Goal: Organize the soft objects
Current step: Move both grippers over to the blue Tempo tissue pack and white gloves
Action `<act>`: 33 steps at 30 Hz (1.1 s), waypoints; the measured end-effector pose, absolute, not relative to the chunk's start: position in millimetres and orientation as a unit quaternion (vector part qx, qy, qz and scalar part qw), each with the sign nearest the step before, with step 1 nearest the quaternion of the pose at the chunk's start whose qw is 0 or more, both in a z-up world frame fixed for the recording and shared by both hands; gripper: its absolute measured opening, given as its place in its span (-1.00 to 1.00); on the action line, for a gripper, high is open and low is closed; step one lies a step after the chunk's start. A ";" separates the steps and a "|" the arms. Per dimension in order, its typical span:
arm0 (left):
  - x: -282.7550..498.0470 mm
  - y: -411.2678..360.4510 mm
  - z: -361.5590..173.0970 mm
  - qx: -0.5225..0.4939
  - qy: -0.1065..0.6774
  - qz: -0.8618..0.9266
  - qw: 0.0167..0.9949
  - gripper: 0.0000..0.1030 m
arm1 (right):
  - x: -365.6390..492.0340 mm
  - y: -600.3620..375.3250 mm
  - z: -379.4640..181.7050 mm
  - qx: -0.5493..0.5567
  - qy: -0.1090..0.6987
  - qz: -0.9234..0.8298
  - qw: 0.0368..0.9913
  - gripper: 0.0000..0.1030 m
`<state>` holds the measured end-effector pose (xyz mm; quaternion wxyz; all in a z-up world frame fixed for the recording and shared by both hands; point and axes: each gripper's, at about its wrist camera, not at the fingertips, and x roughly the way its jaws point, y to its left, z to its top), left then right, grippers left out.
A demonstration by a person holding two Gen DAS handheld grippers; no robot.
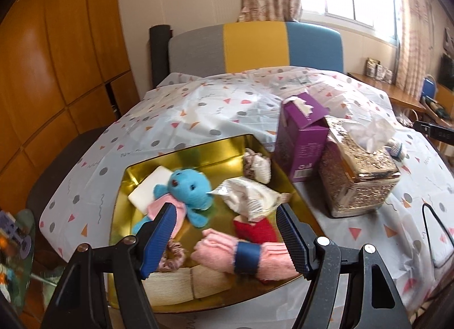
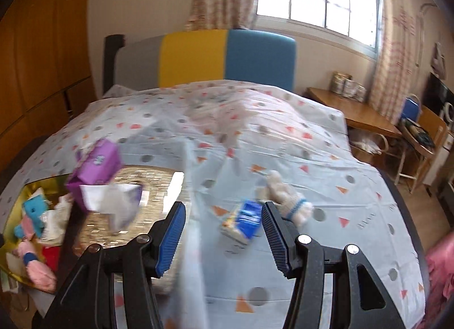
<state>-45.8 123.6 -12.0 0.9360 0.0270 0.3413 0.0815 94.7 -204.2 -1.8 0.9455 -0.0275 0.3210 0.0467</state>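
On a bed covered by a white sheet (image 1: 232,107) printed with grey dots and coloured triangles sits a shallow gold metal tray (image 1: 198,147) holding the gathered soft things: a blue plush toy (image 1: 187,187) in a pink top, a white foam block (image 1: 147,187) beneath it, a crinkled white packet (image 1: 249,195), a red cloth (image 1: 255,229), a pink rolled towel (image 1: 227,252) with a navy band, a beige folded cloth (image 1: 181,283) and a pink scrunchie (image 1: 173,255). The left gripper (image 1: 224,212) hangs over the tray with its blue-padded jaws spread and nothing between them; the towel roll lies just below. Beside the tray stand a purple cardboard tissue box (image 1: 300,136) and a glittery gold tissue holder (image 1: 357,170). The right gripper (image 2: 224,212) hovers above the open sheet, jaws parted and empty. A small blue and white packet (image 2: 244,221) lies on the sheet between its fingers in view, and a white knitted glove with a blue cuff (image 2: 286,195) rests just beyond the right finger. This view is blurred.
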 end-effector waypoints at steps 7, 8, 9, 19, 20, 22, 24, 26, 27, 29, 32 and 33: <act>-37.7 91.4 -7.5 0.060 0.341 0.051 0.937 0.43 | 109.6 -275.1 -36.4 0.026 0.345 -0.031 0.938 0.09; -36.4 86.1 -6.9 0.065 0.341 0.045 0.937 0.43 | 109.9 -283.6 -41.2 0.038 0.349 -0.038 0.936 0.09; -35.2 80.9 -6.6 0.069 0.341 0.041 0.937 0.43 | 109.9 -290.9 -45.7 0.050 0.354 -0.045 0.933 0.09; -13.0 19.3 2.5 0.119 0.334 -0.025 0.935 0.43 | 112.9 -329.1 -61.4 0.125 0.397 -0.085 0.905 0.09; -10.0 11.9 4.0 0.125 0.331 -0.033 0.935 0.43 | 113.7 -331.8 -61.9 0.131 0.399 -0.087 0.904 0.09; -3.5 -0.6 6.0 0.134 0.329 -0.047 0.934 0.43 | 114.5 -335.8 -62.7 0.136 0.404 -0.095 0.900 0.09; 5.2 -15.0 8.4 0.137 0.331 -0.067 0.931 0.43 | 113.8 -341.0 -62.3 0.142 0.404 -0.104 0.897 0.09; 15.6 -28.7 11.5 0.136 0.334 -0.087 0.929 0.43 | 113.6 -347.0 -62.1 0.151 0.406 -0.112 0.895 0.09; 20.2 -36.9 13.2 0.134 0.335 -0.095 0.928 0.43 | 113.6 -350.4 -62.2 0.155 0.406 -0.118 0.893 0.09; 30.8 -51.7 15.1 0.132 0.339 -0.114 0.925 0.43 | 113.2 -357.3 -63.1 0.166 0.409 -0.128 0.888 0.09; 44.5 -74.4 17.3 0.131 0.345 -0.137 0.919 0.43 | 112.3 -369.2 -64.4 0.191 0.410 -0.134 0.882 0.09; 48.9 -82.4 17.8 0.132 0.347 -0.144 0.917 0.43 | 111.6 -373.5 -64.3 0.198 0.410 -0.138 0.880 0.09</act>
